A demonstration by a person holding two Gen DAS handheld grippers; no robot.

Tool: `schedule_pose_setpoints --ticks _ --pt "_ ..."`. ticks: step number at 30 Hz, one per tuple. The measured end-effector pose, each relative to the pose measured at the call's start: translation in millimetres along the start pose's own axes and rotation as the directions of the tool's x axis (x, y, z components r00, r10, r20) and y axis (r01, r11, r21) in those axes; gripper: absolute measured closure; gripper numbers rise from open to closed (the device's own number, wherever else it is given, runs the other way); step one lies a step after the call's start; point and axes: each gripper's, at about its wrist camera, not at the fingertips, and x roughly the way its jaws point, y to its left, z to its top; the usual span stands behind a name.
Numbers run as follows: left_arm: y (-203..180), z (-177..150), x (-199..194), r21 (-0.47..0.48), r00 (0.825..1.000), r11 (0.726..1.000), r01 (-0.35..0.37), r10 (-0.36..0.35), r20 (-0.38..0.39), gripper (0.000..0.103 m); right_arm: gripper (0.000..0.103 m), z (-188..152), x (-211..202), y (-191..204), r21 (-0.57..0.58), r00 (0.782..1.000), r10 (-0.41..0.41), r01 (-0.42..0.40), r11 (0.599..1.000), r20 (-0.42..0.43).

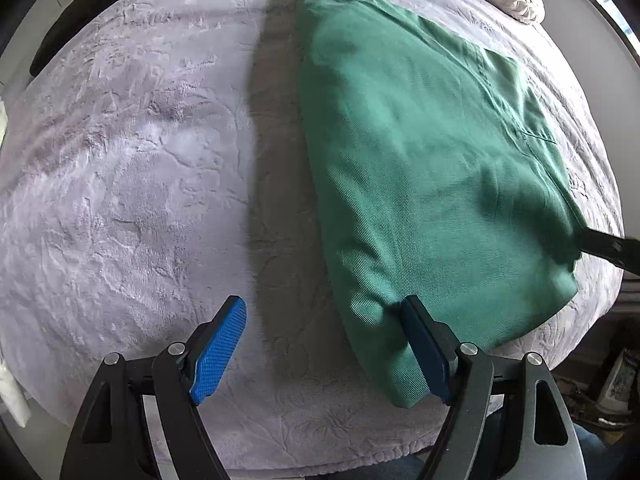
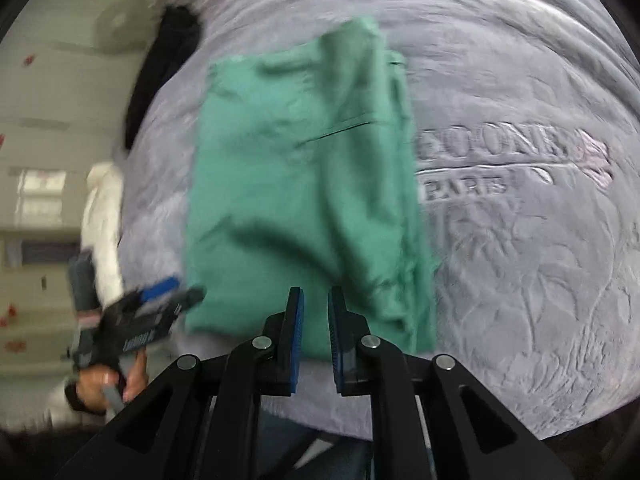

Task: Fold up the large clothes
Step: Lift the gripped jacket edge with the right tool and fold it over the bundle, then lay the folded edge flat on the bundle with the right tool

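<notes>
The green garment (image 1: 432,168) is laid on the grey bed cover (image 1: 132,184), already folded into a long narrow shape, so a later fold is judged to be in hand. The left gripper (image 1: 324,344) is held wide open over the near end, one pad beside the cloth, nothing gripped. The right gripper (image 2: 316,332) is nearly closed at the near edge, and no cloth is seen pinched. Next, this end must be gripped and carried toward the far end.

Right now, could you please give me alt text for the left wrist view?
A folded green garment lies on a grey plush blanket. The left claw hangs open above its near corner, one finger over the cloth.
</notes>
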Motion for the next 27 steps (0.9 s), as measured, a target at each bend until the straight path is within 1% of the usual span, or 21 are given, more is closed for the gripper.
schedule_pose_setpoints --ticks 1,2,4,5,8,10,12,16,21,24,27 --pt "0.4 0.9 0.2 0.002 1.0 1.0 0.0 0.0 -0.002 0.022 0.089 5.2 4.1 -8.6 0.039 1.0 -0.013 0.013 0.999 0.002" --pt "-0.2 1.2 0.6 0.005 1.0 1.0 0.0 0.001 -0.003 0.022 0.092 7.9 8.7 -18.7 0.082 1.0 -0.015 0.015 0.997 0.003" --pt "-2.9 3.0 1.2 0.014 1.0 1.0 -0.008 0.009 -0.008 0.022 0.097 11.2 22.8 -38.7 0.156 1.0 0.004 -0.003 0.988 -0.011" --pt "-3.6 4.0 1.6 0.019 1.0 1.0 -0.013 0.014 -0.009 0.022 0.1 10.4 27.4 -42.0 0.173 1.0 0.01 -0.007 0.985 -0.014" --pt "-7.0 6.1 1.5 0.029 1.0 0.999 -0.024 0.024 -0.012 0.022 0.101 5.6 40.2 -51.8 0.211 0.999 0.027 -0.023 0.977 -0.018" --pt "-8.3 8.2 2.0 0.025 0.999 0.999 -0.023 0.024 -0.023 0.022 0.101 2.1 42.6 -52.0 0.219 0.999 0.033 -0.029 0.975 -0.019" --pt "-7.4 11.1 4.1 0.013 0.999 1.0 -0.028 0.029 -0.042 0.0 0.101 -0.7 43.8 -52.7 0.224 0.999 0.039 -0.034 0.974 -0.02" --pt "-8.9 13.6 4.0 0.015 0.999 0.999 -0.037 0.037 -0.035 0.0 0.101 -1.6 45.4 -48.6 0.202 0.999 0.034 -0.028 0.979 -0.026" --pt "-15.4 16.3 5.4 0.021 0.997 0.998 -0.066 0.066 -0.04 0.0 0.101 -2.2 48.9 -39.9 0.187 0.999 0.022 -0.016 0.982 -0.03" --pt "-20.3 20.2 8.0 0.03 0.993 0.993 -0.113 0.114 -0.034 0.0 0.101 -2.8 51.5 -35.6 0.171 0.999 0.015 -0.008 0.985 -0.036" --pt "-20.9 23.0 12.6 0.015 0.994 0.995 -0.099 0.099 -0.049 0.0 0.101 -4.2 55.5 -29.6 0.158 0.999 0.003 0.004 0.987 -0.045"
